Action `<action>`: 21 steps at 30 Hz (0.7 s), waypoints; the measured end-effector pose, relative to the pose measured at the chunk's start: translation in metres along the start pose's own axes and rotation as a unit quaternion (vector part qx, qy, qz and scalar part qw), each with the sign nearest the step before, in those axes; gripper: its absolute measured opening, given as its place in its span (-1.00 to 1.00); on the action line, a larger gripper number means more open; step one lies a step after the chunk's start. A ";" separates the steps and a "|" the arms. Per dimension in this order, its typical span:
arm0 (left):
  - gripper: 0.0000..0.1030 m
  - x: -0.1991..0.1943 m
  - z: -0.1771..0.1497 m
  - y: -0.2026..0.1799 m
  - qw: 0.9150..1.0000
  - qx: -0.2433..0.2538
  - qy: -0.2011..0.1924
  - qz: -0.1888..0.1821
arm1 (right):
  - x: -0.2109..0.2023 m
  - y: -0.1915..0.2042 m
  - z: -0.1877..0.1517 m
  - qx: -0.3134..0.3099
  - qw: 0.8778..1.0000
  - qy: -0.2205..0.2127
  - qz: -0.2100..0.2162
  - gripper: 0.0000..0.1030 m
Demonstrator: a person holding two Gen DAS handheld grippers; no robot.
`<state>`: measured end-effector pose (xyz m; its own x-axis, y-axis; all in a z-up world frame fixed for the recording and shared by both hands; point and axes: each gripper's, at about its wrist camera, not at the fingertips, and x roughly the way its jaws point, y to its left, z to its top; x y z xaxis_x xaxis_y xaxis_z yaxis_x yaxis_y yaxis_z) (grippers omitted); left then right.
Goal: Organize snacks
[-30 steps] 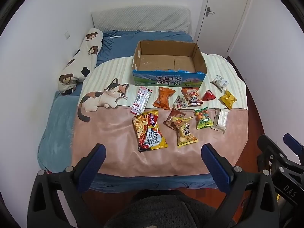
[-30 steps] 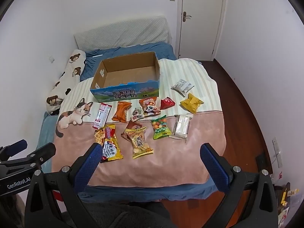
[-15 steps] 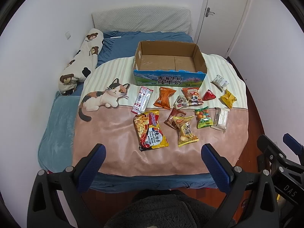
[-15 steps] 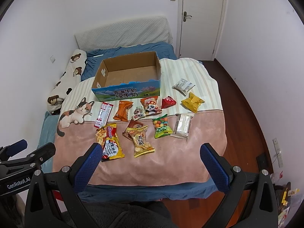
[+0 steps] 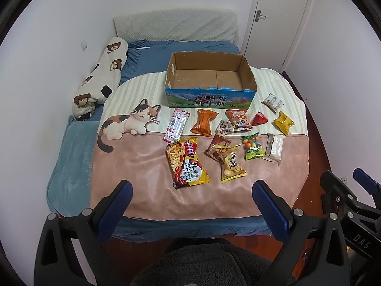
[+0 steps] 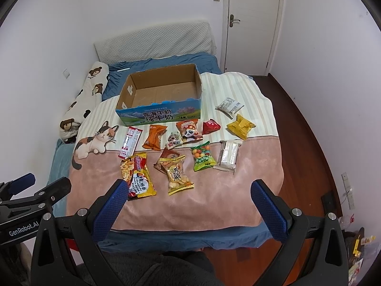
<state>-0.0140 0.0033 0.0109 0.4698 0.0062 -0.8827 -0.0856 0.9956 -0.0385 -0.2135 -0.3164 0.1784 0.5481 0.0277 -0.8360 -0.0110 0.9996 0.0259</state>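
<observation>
An empty cardboard box (image 5: 209, 81) (image 6: 162, 97) with a blue printed front stands on the bed. Several snack packets lie in front of it: a noodle packet (image 5: 188, 163) (image 6: 138, 176), a yellow chip bag (image 5: 231, 164) (image 6: 177, 175), an orange packet (image 5: 204, 124), a green candy bag (image 5: 253, 145) (image 6: 203, 158), a white bar (image 5: 273, 146) (image 6: 228, 155), a yellow packet (image 5: 283, 122) (image 6: 240, 126). My left gripper (image 5: 191, 201) is open and empty, hovering before the bed's near edge. My right gripper (image 6: 188, 202) is open and empty too, beside it.
A pink and striped blanket with a cat print (image 5: 128, 121) covers the bed. A bear-print pillow (image 5: 102, 76) lies along the left wall. A closed door (image 6: 252, 21) is at the back right. Wooden floor (image 6: 309, 128) runs along the bed's right side.
Both grippers have drifted slightly, so the bed sits a little differently in view. The snacks and box have not moved.
</observation>
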 end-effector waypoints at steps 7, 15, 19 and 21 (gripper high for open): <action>1.00 -0.006 0.000 -0.001 1.000 0.004 -0.010 0.001 | -0.004 0.000 -0.002 0.001 1.000 -0.003 0.000 1.00; 1.00 -0.010 -0.003 -0.001 1.000 0.007 -0.020 0.002 | -0.009 -0.002 -0.003 0.004 1.000 -0.005 0.001 1.00; 1.00 -0.012 -0.005 -0.002 1.000 0.008 -0.023 0.003 | -0.010 -0.002 -0.004 0.004 1.000 -0.006 0.001 1.00; 1.00 -0.012 -0.005 -0.003 1.000 0.008 -0.023 0.001 | -0.009 -0.003 -0.003 0.003 1.000 -0.006 0.002 1.00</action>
<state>-0.0235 -0.0002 0.0195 0.5091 0.0126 -0.8606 -0.0726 0.9970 -0.0284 -0.2208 -0.3198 0.1842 0.5573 0.0310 -0.8297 -0.0080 0.9995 0.0320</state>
